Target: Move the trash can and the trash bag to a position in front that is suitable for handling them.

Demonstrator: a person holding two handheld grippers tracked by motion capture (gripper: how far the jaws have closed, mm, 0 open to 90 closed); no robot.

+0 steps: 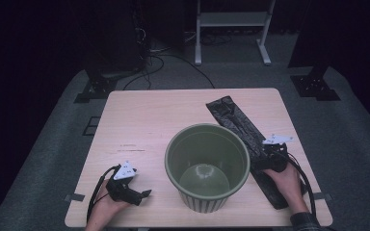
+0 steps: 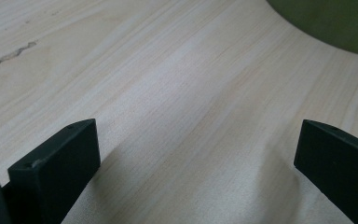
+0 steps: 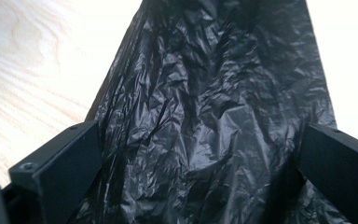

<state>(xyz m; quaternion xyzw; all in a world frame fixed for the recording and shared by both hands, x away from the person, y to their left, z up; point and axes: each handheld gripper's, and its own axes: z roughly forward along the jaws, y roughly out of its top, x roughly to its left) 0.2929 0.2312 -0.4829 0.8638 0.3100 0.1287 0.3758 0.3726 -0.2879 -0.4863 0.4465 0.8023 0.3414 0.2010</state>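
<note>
A green ribbed bin (image 1: 207,166) stands upright near the table's front middle; its rim edge (image 2: 326,23) shows in the left gripper view. A flat black plastic bag (image 1: 243,130) lies diagonally along the table's right side, crinkled (image 3: 205,107) in the right gripper view. My right gripper (image 1: 271,153) rests over the bag's near half, open, its jaws straddling the bag (image 3: 200,163) with nothing pinched. My left gripper (image 1: 144,194) lies on the table at front left, open over bare wood (image 2: 196,154), pointing toward the bin.
The light wooden table (image 1: 139,120) has bare room at its left and back. Beyond it are a grey carpet, stand feet (image 1: 94,89), cables (image 1: 159,60) and a white frame (image 1: 231,29). Tape tabs mark the table's front corners.
</note>
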